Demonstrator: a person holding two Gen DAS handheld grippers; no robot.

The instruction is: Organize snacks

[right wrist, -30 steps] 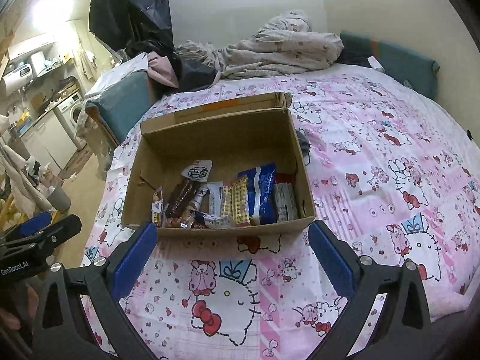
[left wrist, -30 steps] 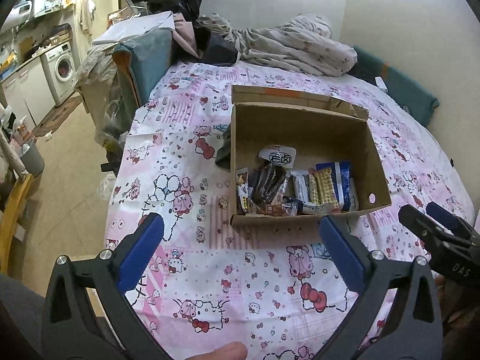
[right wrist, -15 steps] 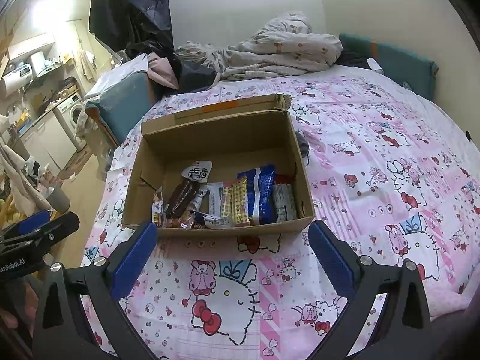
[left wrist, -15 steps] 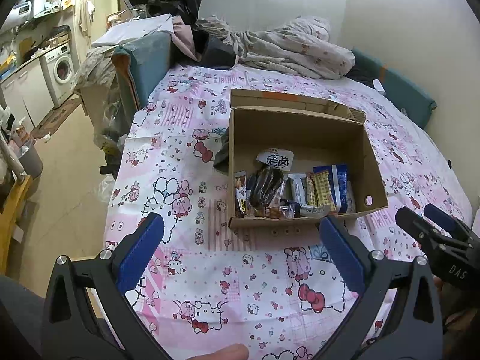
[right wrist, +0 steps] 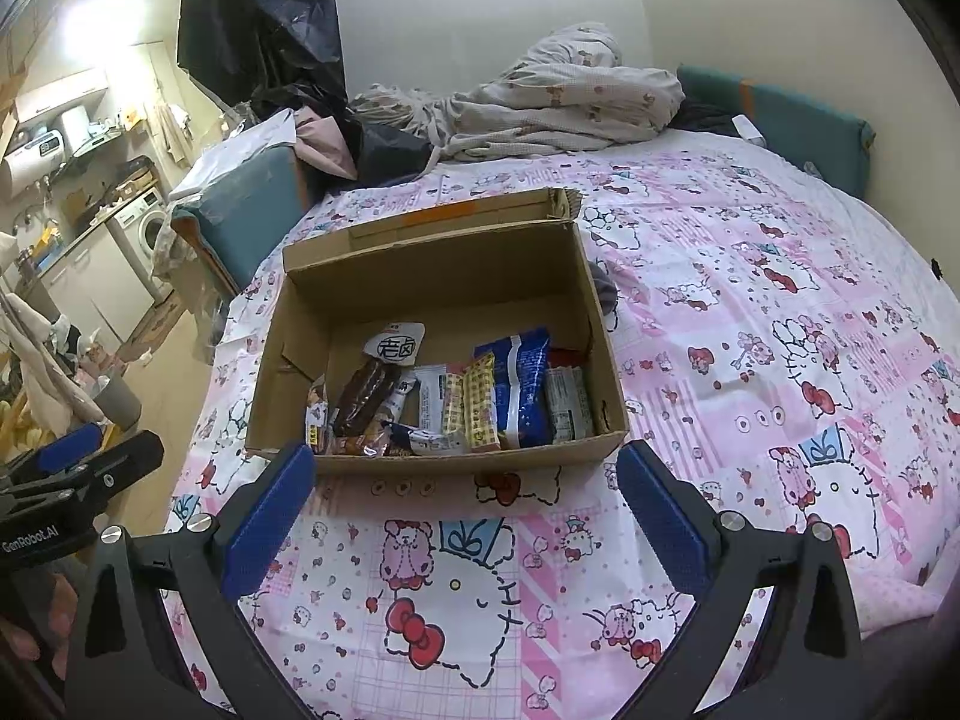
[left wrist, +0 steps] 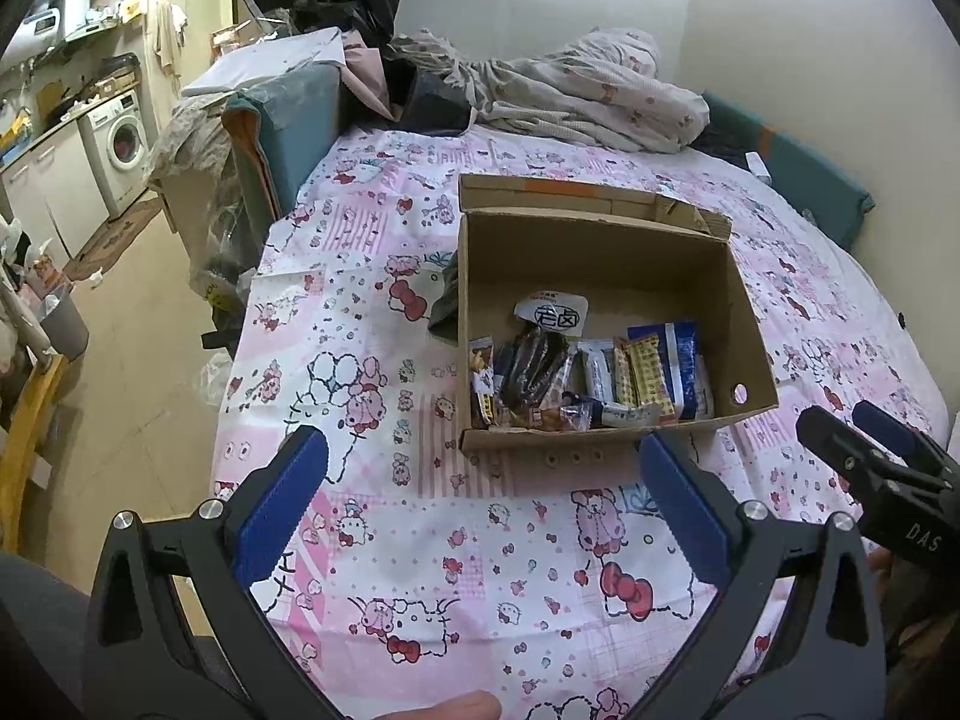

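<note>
One cardboard box [right wrist: 420, 276] sits on the pink cartoon bedsheet [right wrist: 750, 324], with roughly eight snack packets [right wrist: 480, 396] lined along its near wall and the back half bare. Left gripper [left wrist: 480, 498] and right gripper [right wrist: 465, 504] both hover spread wide and empty, short of the box's front edge.

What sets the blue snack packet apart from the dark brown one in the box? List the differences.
The blue snack packet is opaque blue with a white stripe; the dark brown snack packet looks clear, showing dark contents under a white label. The blue one sits towards the right of the cardboard box, the brown one towards the left. The blue one looks wider, the brown one slimmer. Both lie against the box's near wall, untouched by either hand-held gripper.
</note>
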